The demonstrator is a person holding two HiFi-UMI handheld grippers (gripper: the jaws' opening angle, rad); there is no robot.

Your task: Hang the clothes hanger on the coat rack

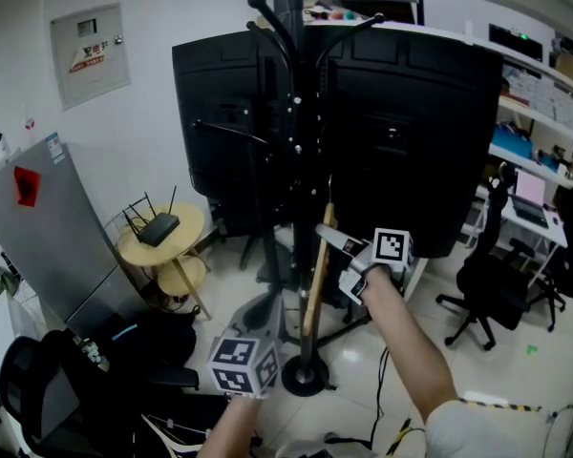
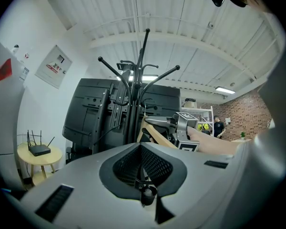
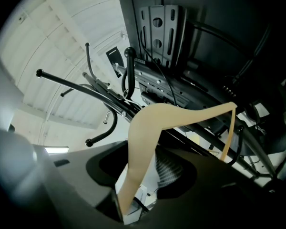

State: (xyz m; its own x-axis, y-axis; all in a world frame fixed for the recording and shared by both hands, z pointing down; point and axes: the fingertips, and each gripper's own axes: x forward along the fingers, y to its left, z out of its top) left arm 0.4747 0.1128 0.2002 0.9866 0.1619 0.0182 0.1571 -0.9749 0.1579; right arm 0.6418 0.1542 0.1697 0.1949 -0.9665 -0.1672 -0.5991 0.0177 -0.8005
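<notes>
The black coat rack (image 1: 294,160) stands in the middle, its curved hooks (image 1: 267,27) at the top. My right gripper (image 1: 327,237) is shut on one arm of a pale wooden hanger (image 1: 315,280), which hangs slanted just right of the pole, well below the hooks. In the right gripper view the hanger (image 3: 148,128) rises from the jaws (image 3: 128,199) towards the rack's hooks (image 3: 126,73). My left gripper (image 1: 241,365) is held low in front of the rack's base; its jaws (image 2: 148,194) hold nothing, and their gap is unclear. It looks at the rack (image 2: 138,89) and the hanger (image 2: 155,135).
Large black panels (image 1: 411,122) stand right behind the rack. A round wooden table (image 1: 186,232) with a router is at the left, beside a grey cabinet (image 1: 48,227). Office chairs (image 1: 487,284) and desks fill the right. The rack's round base (image 1: 306,375) is on the floor.
</notes>
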